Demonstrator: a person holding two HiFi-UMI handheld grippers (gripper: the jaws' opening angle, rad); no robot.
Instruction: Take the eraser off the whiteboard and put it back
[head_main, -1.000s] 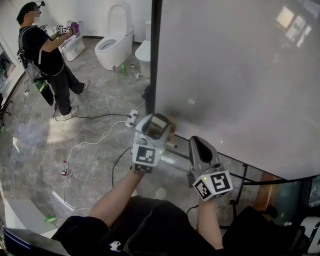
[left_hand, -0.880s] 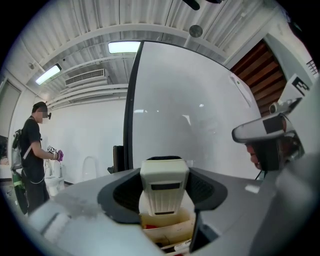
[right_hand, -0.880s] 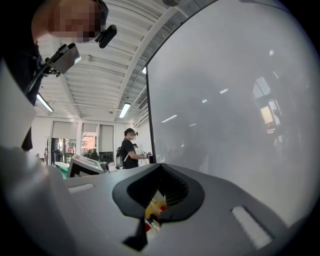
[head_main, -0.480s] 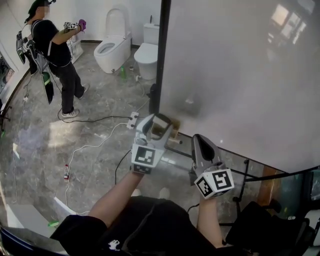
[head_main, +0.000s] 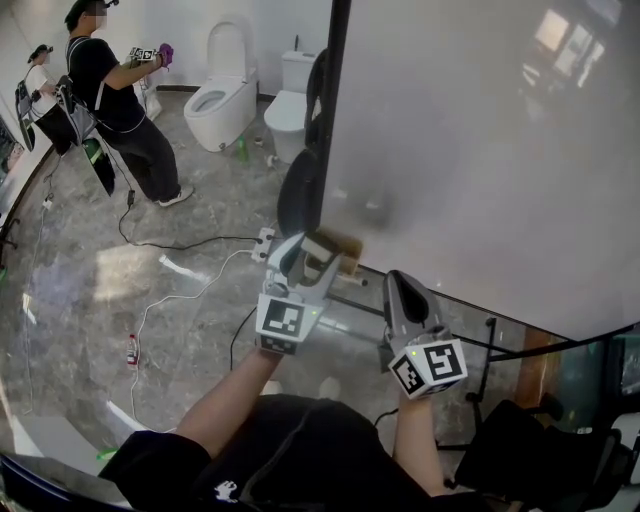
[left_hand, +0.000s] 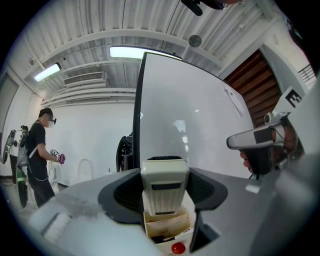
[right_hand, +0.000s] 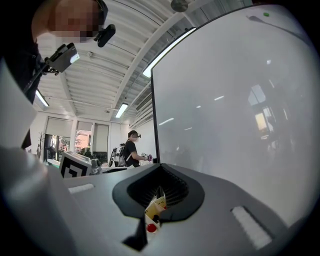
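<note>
The cream-white eraser (head_main: 322, 250) (left_hand: 165, 186) sits between the jaws of my left gripper (head_main: 318, 252) (left_hand: 165, 187), which is shut on it by its sides. The gripper points level, close to the lower left corner of the big whiteboard (head_main: 480, 150) (left_hand: 190, 125). Just below and beyond the eraser is a small open tray (left_hand: 182, 223) with markers and a red cap in it. My right gripper (head_main: 400, 290) (right_hand: 155, 200) hovers to the right of the left one, near the board's lower edge, shut and holding nothing.
The board's black frame post (head_main: 330, 110) rises beside the left gripper, with a black chair (head_main: 298, 190) behind it. Two toilets (head_main: 225, 95) stand at the back. A person (head_main: 120, 110) holding grippers stands at the far left. Cables and a power strip (head_main: 265, 240) lie on the floor.
My left gripper has shifted a little with the eraser still held. The view has swung right along the board. The person at the back has stepped sideways, and another figure shows at the far left.
</note>
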